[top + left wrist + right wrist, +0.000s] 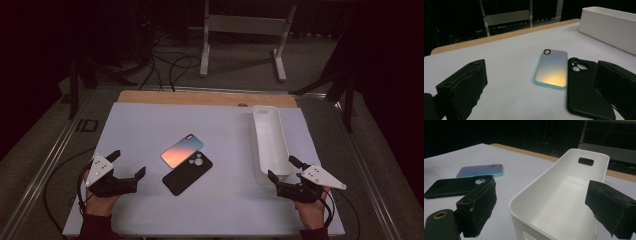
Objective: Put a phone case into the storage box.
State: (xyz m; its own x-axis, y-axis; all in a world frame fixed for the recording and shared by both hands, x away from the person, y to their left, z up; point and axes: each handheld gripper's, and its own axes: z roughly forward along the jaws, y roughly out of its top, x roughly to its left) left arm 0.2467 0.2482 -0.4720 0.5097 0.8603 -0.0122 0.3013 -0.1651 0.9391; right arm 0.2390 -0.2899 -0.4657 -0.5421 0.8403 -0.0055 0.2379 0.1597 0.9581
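Two phone cases lie side by side mid-table: a pastel iridescent case and, just in front of it, a black case, both back side up. My left gripper rests near the table's front left, open and holding nothing, pointing toward the cases a short way off. My right gripper is open at the near end of a long white bin. The bin's end sits between the jaws without contact, and it holds nothing.
A white mat covers the table, with a wooden strip along its far edge. Beyond it stand a metal frame and floor cables. Metal rails run along both table sides.
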